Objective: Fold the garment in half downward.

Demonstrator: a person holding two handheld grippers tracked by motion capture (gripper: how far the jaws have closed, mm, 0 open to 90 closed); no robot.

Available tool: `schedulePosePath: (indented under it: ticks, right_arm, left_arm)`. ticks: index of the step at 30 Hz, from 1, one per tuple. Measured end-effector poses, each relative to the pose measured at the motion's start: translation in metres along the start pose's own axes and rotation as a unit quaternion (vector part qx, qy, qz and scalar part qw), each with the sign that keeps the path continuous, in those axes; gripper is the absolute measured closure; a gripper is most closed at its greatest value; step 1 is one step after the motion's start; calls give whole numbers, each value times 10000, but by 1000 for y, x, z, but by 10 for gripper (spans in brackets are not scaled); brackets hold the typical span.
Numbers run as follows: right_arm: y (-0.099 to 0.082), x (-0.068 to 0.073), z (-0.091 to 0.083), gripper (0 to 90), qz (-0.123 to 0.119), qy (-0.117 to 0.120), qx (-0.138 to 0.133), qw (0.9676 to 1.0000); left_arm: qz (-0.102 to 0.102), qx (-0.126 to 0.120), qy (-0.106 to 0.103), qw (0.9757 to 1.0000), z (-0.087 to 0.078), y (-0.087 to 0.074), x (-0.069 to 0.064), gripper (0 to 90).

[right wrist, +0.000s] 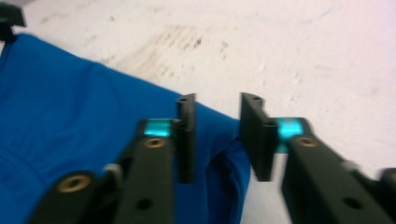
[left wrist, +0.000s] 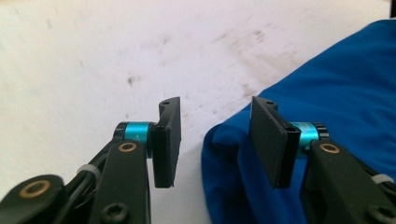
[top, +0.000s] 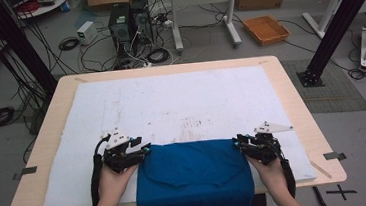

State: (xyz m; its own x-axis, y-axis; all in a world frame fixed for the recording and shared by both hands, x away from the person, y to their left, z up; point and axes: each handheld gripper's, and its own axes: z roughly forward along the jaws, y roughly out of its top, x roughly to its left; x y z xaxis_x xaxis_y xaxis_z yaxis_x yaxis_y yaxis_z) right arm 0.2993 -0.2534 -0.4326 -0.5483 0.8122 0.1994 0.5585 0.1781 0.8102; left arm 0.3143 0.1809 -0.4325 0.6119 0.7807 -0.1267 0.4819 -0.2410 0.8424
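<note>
Folding a blue shirt (top: 193, 175) by the look of it. It lies flat at the near edge of the white mat (top: 171, 104), its bottom hanging off the front of the table (top: 290, 93), w/ the top part already doubled over so a flap sits across the middle.

Left gripper (top: 137, 151) sits at the shirt's top-left corner, right gripper (top: 240, 145) at the top-right one. Both are spread, nothing pinched. In the left gripper view the left gripper (left wrist: 215, 140) has the blue corner just by one pad and mat under the gap, pads not pressing on it. In the right gripper view the right gripper (right wrist: 217, 137) has the shirt's edge running under the gap, but the cloth isn't squeezed there either.

So imo this is the let-go right after a fold, corners dropped in place. Next move prob needs both hands to shift to a fresh pair of edges, sides or the hanging hem, and grab just the layers wanted, not the whole stack.

Hard to tell: how many layers are under that flap, and what kind of top it really is. The lower part is cut off by the pic's bottom edge and the person's arms. Right gripper view is blurry too, so the fabric's exact edge there is a guess.
</note>
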Motion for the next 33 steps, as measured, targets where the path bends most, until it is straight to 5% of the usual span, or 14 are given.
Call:
schedulePosePath:
  ticks: [4,7,14,18,23,29,30,33]
  right_arm:
    - [-3,-2,6,882,-161,-74,104,9998]
    - [-4,-5,4,884,-165,-161,131,9996]
    - [-9,-11,5,874,-160,-245,203,9994]
    - [-4,-13,-1,777,-121,-250,7,9996]
    - [10,-22,0,636,255,-266,-197,9991]
    - [7,-28,20,603,542,-65,223,9983]
    - [4,-29,24,629,568,37,475,9972]
    - [2,-29,24,730,507,159,558,9970]
  left_arm:
    - [41,277,-47,9996,9,-5,4,757]
    - [97,305,26,9995,8,-7,3,810]
    - [-20,435,81,9990,8,-13,4,739]
    - [-263,111,-47,9996,0,-5,8,604]
    - [-570,-116,-268,9979,6,11,19,529]
    - [-778,568,-452,9943,26,8,22,520]
    - [-780,807,-449,9927,29,4,20,521]
    - [-682,826,-411,9934,27,3,18,537]
